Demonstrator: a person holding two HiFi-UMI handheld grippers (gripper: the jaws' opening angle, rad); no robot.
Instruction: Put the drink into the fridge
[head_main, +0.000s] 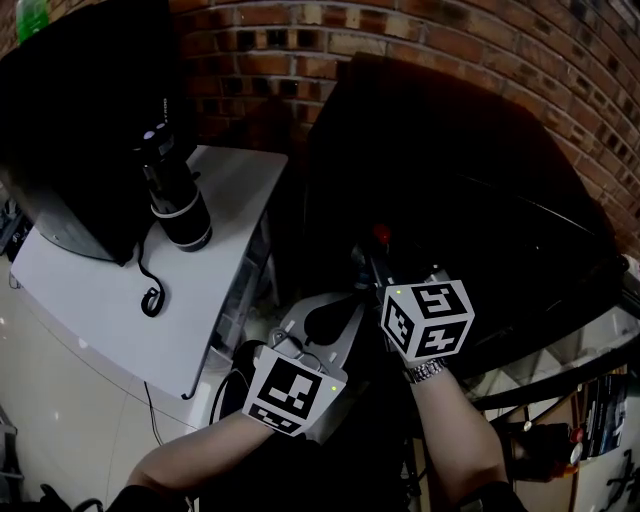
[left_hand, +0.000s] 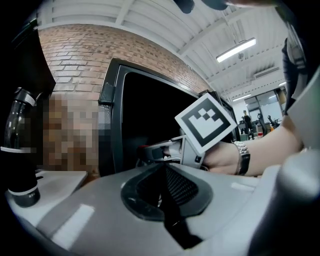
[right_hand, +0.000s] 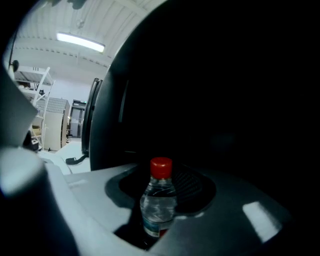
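Observation:
The drink is a small clear water bottle (right_hand: 159, 202) with a red cap (head_main: 380, 236). It stands upright between the jaws of my right gripper (head_main: 375, 252), which is shut on it. The gripper holds it in front of the dark mouth of the black fridge (head_main: 460, 190). In the right gripper view the fridge's black inside fills the background. My left gripper (head_main: 328, 318) is lower and to the left, its jaws shut with nothing between them. From the left gripper view, the right gripper (left_hand: 156, 152) reaches toward the fridge opening (left_hand: 145, 120).
A white table (head_main: 120, 300) stands left of the fridge with a black cylinder with a white band (head_main: 176, 200) and a black cable (head_main: 150, 290) on it. A large black panel (head_main: 80, 120) rises over the table. Brick wall (head_main: 420, 40) lies behind.

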